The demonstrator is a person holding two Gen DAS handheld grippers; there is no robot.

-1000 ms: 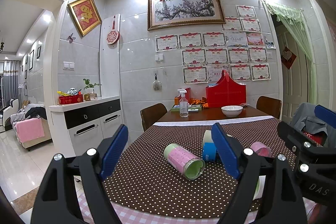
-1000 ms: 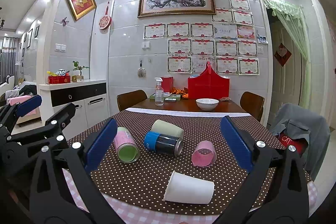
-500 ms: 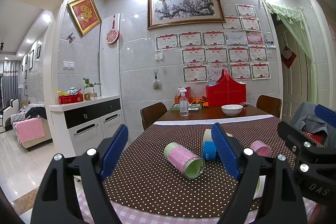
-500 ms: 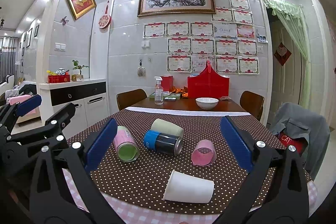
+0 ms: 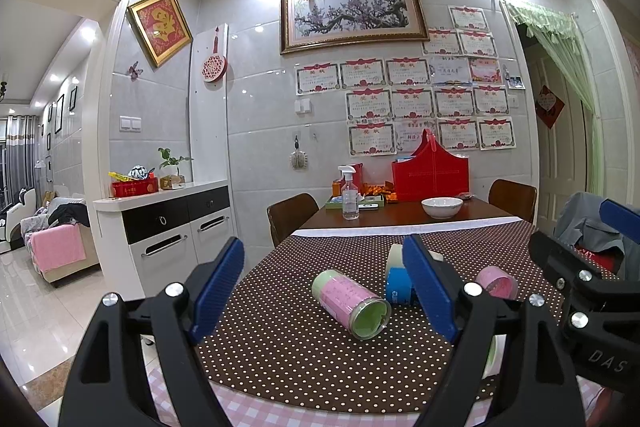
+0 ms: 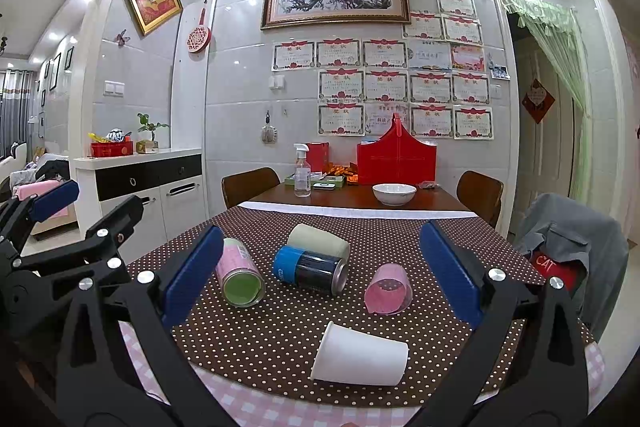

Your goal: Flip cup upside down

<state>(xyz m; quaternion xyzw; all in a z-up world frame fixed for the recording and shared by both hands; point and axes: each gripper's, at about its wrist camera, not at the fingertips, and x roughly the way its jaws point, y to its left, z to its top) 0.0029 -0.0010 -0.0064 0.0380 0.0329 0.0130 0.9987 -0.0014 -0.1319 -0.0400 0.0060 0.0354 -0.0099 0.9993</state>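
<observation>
Left gripper [image 5: 324, 287]: jaws spread wide, nothing held, hovering above near table edge. Right gripper [image 6: 320, 275]: jaws likewise wide apart, empty, above near edge

White paper cup [image 6: 360, 354]: on its side on brown dotted tablecloth [image 6: 280, 339], at 6 o'clock of the cluster, nearest right gripper, untouched. Pink cup [image 6: 387, 289]: on its side at 1 o'clock from white cup, mouth toward camera. Blue-and-black can [image 6: 310, 269]: lying flat, centre of cluster. Beige cup [image 6: 319, 241]: lying just behind can, at 12 o'clock. Pink-and-green cup [image 5: 351, 303]: on its side at 9 o'clock of can, between left gripper's fingers in left wrist view, not gripped

White bowl [image 6: 394, 193] and spray bottle [image 6: 302, 171]: upright at far end of table, 12 o'clock
</observation>
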